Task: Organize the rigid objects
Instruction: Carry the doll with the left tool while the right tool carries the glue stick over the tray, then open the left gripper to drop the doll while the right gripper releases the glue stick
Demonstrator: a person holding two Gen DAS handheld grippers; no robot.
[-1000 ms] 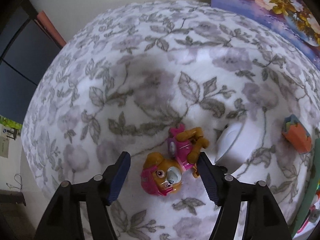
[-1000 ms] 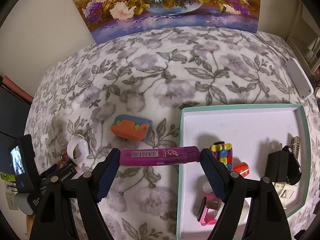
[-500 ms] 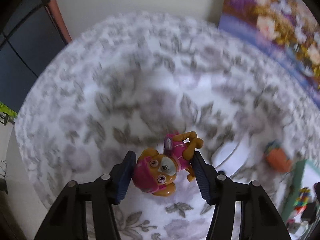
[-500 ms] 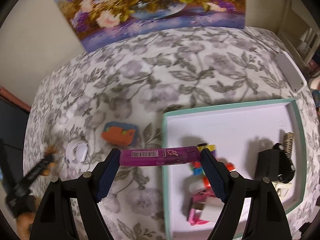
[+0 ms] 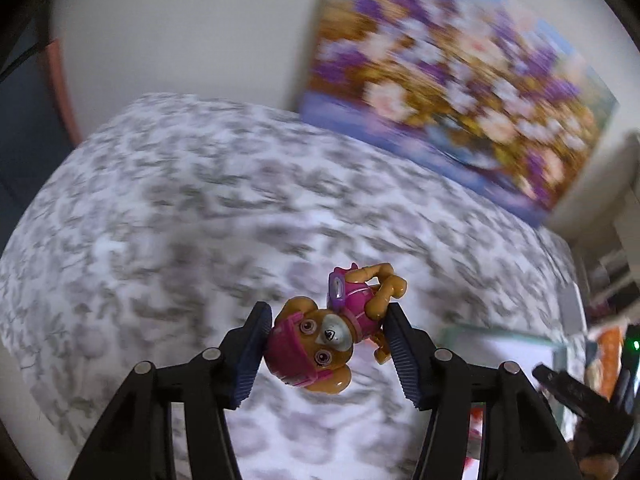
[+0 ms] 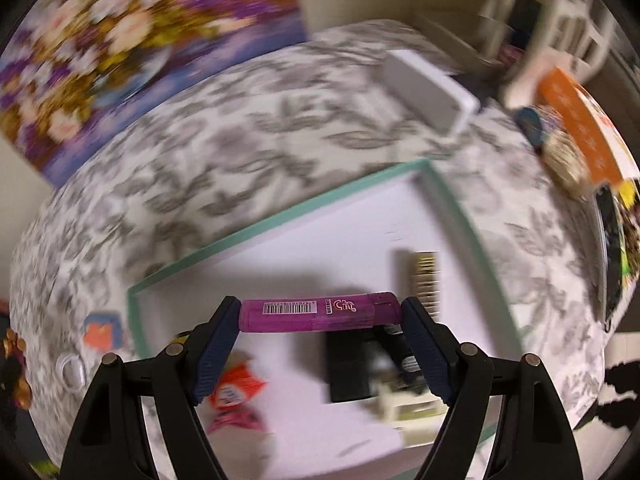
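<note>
While both pictures are blurry, these things show clearly:
Bed cover: the white cloth with grey leaves lies under everything.
Tray: the flat white tray with a green rim sits on the cloth, with small toys inside.
Right gripper: the right gripper squeezes the purple plastic marker with a barcode by its two ends, up above the tray.
Left gripper: the left gripper pinches the little brown toy puppy in pink clothes, lifted over the cloth.
</note>
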